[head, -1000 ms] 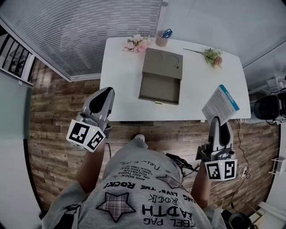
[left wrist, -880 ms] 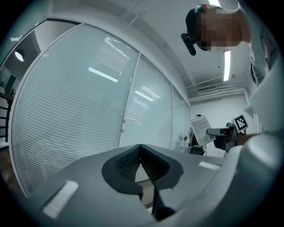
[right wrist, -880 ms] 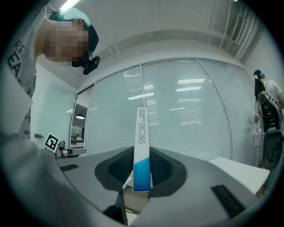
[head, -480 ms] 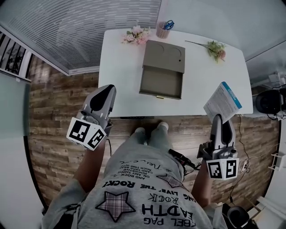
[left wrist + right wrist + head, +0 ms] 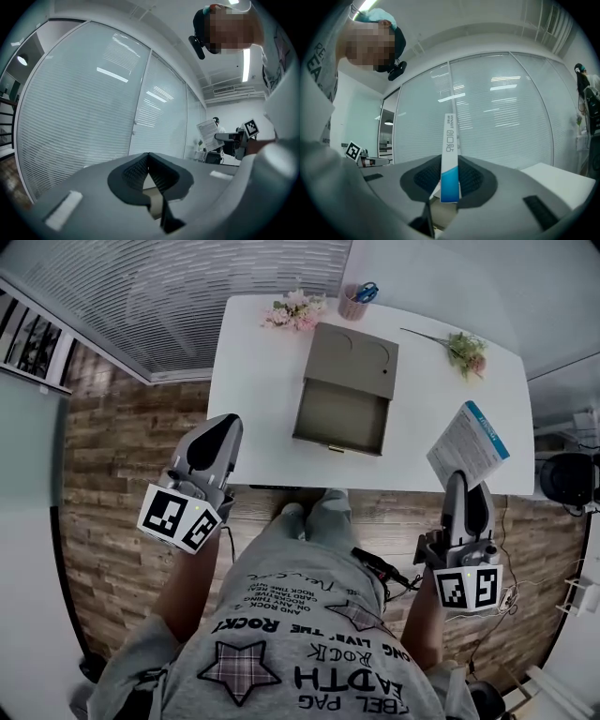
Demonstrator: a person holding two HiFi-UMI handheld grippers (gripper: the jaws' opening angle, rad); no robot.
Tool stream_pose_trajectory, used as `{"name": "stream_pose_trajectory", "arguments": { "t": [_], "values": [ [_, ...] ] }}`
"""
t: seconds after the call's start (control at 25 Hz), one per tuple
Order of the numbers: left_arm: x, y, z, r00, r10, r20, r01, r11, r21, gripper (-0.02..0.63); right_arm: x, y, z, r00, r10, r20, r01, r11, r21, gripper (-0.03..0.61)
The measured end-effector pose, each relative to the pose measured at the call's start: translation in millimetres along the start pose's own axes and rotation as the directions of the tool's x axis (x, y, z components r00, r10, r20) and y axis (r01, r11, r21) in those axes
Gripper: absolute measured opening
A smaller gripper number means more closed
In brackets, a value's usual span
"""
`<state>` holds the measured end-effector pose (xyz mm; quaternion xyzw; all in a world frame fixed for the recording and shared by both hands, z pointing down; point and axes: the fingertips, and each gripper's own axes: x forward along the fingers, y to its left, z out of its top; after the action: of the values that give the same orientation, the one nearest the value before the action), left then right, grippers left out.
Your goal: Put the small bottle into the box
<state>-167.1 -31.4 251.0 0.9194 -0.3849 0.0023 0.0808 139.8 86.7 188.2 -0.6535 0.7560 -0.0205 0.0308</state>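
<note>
Carton [image 5: 450, 154] gripped edge-on in right tool [image 5: 449, 185]; head view shows its face.

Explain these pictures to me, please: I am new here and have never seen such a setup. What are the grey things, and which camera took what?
There is no robot. A person stands at a white table with a hand-held gripper in each hand. One picture comes from a camera on the person's head, looking down. The other two come from cameras riding on the grippers, looking along their jaws. On the table are a grey box with its drawer pulled out, pink flowers, a cup with scissors, and a flower sprig. The left gripper is shut and empty. The right gripper grips a flat white-and-blue pack.
</note>
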Motion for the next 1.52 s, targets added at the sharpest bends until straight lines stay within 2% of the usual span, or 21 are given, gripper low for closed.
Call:
{"name": "stream_pose_trajectory", "arguments": {
  "t": [0.36,0.6,0.84,1.08,1.28,1.4,1.52],
  "values": [
    [24.3,-1.5,3.6,0.996,0.084,0.007,-0.084,0.996,0.001,0.011,32.8,-33.8,-2.9,0.997,0.074,-0.003,-0.074,0.997,0.024,0.097],
    [49.4,-5.6,13.9,0.988,0.150,0.027,-0.151,0.989,0.004,0.011,66.4,-59.9,3.0,0.988,0.156,-0.002,-0.156,0.987,0.028,0.097],
    [60.4,-8.3,7.6,0.971,0.238,0.025,-0.239,0.971,0.002,0.011,99.9,-73.5,3.4,0.963,0.270,-0.011,-0.270,0.962,0.034,0.097],
    [55.8,-14.0,3.5,0.955,0.296,0.013,-0.296,0.955,0.001,0.011,113.4,-75.7,2.6,0.940,0.341,-0.015,-0.340,0.939,0.044,0.095],
    [60.8,-12.8,-3.0,0.957,0.290,-0.010,-0.290,0.957,-0.004,0.011,120.1,-75.1,-5.6,0.937,0.347,-0.028,-0.345,0.936,0.064,0.097],
    [70.1,-9.2,0.2,0.966,0.260,-0.001,-0.260,0.966,-0.004,0.011,122.1,-71.6,-7.1,0.940,0.338,-0.041,-0.335,0.940,0.058,0.097],
    [83.8,-4.1,-1.2,0.975,0.222,-0.003,-0.222,0.975,0.029,0.011,124.2,-71.5,-10.0,0.949,0.310,-0.058,-0.307,0.950,0.053,0.097]
  ]
}}
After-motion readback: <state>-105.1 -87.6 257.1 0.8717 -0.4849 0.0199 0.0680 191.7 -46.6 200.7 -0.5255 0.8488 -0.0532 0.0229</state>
